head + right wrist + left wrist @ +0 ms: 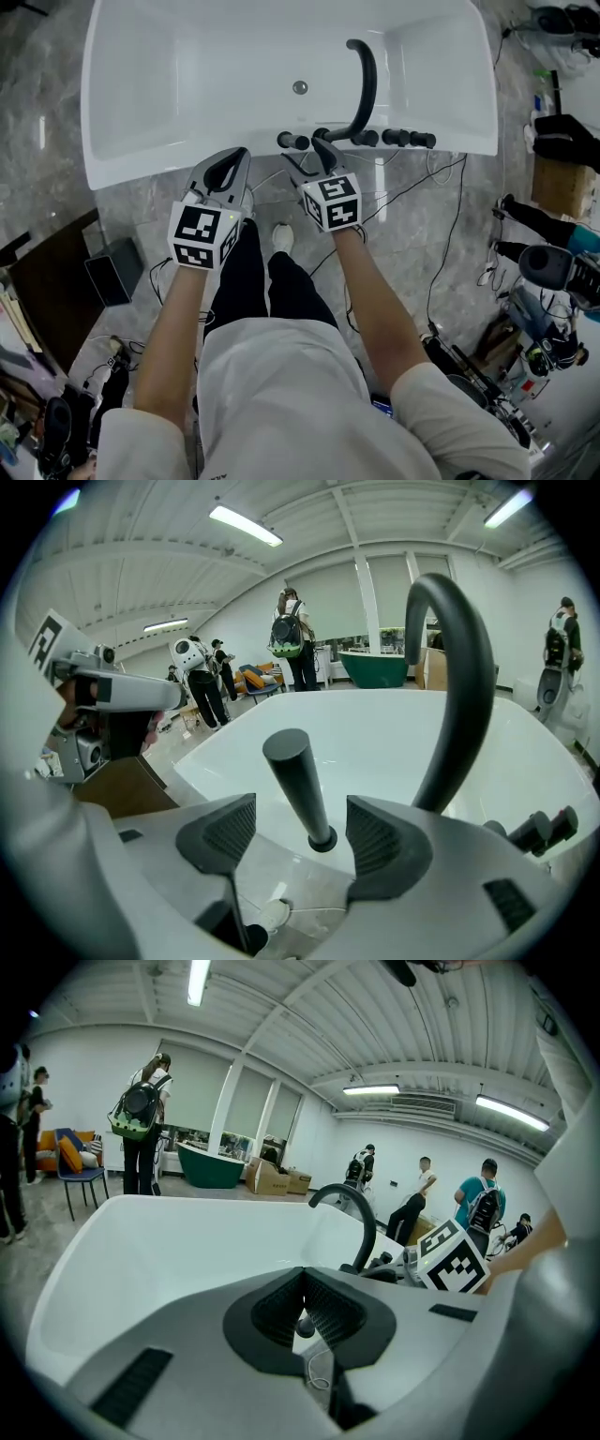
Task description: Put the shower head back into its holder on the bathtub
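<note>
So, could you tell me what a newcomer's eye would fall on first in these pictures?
The white bathtub fills the top of the head view, its black curved spout rising from the near rim. The right gripper, fingers open, flanks the black shower head standing on that rim, not touching it. The left gripper is shut and empty beside it.

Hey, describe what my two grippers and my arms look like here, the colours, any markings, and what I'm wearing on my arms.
The left gripper and the right gripper both have light grey shells with dark ribbed pads. Each carries a white cube printed with black square markers. The arms come out of short white sleeves.
</note>
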{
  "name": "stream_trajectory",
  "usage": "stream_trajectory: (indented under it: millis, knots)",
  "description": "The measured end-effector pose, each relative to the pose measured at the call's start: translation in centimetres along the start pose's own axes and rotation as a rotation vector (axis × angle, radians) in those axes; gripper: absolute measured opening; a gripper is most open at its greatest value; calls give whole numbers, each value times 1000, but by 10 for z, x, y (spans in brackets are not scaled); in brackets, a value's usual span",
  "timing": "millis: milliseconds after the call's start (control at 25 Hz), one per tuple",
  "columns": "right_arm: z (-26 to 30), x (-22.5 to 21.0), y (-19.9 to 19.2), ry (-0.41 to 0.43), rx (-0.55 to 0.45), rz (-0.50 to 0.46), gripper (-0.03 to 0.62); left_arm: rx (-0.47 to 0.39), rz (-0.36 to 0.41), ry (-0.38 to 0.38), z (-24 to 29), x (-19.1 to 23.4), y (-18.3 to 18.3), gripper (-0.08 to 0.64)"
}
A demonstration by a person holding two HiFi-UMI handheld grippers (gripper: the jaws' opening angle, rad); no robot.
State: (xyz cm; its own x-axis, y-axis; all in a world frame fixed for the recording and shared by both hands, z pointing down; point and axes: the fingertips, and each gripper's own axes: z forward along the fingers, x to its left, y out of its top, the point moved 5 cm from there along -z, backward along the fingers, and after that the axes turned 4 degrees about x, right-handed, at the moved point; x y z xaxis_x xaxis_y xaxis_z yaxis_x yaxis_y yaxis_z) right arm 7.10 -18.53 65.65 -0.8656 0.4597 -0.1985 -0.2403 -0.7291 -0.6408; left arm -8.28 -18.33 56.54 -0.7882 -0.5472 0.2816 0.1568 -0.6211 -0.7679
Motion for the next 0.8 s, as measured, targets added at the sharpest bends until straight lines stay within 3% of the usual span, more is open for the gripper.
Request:
stream_trajectory:
  millis: [280, 560, 800]
  knots:
    - [-37, 13, 4, 24, -50, 12, 280, -19, 22, 23, -14, -19, 9, 11]
    - [-86, 14, 10, 40, -121, 47, 48, -37, 56, 46, -31, -53, 24, 11]
    - [-140, 16, 24, 96, -222, 76, 17, -96, 60, 67, -61, -83, 44, 11]
